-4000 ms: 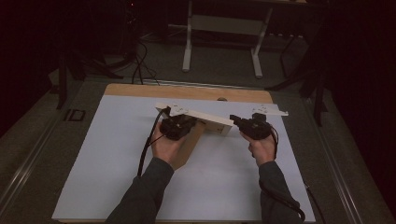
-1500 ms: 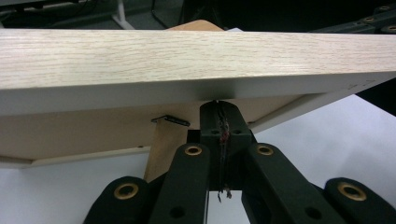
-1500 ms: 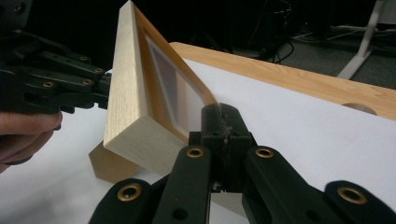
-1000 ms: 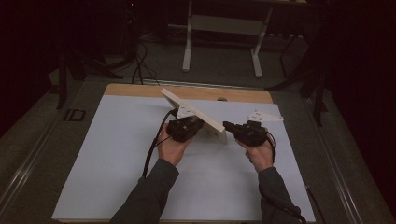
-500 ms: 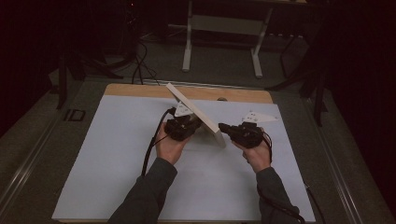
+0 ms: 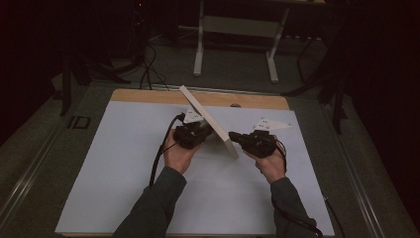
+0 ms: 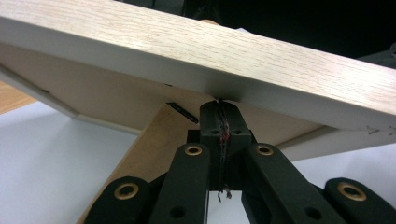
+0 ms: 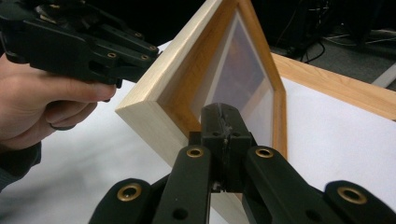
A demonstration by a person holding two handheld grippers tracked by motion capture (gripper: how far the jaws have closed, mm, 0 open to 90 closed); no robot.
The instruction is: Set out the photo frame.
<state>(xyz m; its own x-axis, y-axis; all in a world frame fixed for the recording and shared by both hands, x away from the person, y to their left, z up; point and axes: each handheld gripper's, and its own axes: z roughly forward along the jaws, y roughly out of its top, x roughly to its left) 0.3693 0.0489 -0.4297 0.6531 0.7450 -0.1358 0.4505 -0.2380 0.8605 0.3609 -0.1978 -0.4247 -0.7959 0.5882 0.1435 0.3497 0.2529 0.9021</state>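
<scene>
The picture frame (image 8: 187, 100) is showing pale, light-grained wood with a matt finish, its inner pane (image 8: 243, 79) looking smooth and faintly glossy. Its back board (image 7: 116, 100) is appearing as plain matt fibreboard. The grippers' jaws are looking like matt black plastic with brass-coloured rivets. At 12 o'clock, the table (image 6: 148, 96) is showing bare wood beyond a smooth white matt sheet (image 6: 124, 163).

one wooden picture frame (image 6: 210, 121), two claws, one table (image 6: 124, 163)
</scene>
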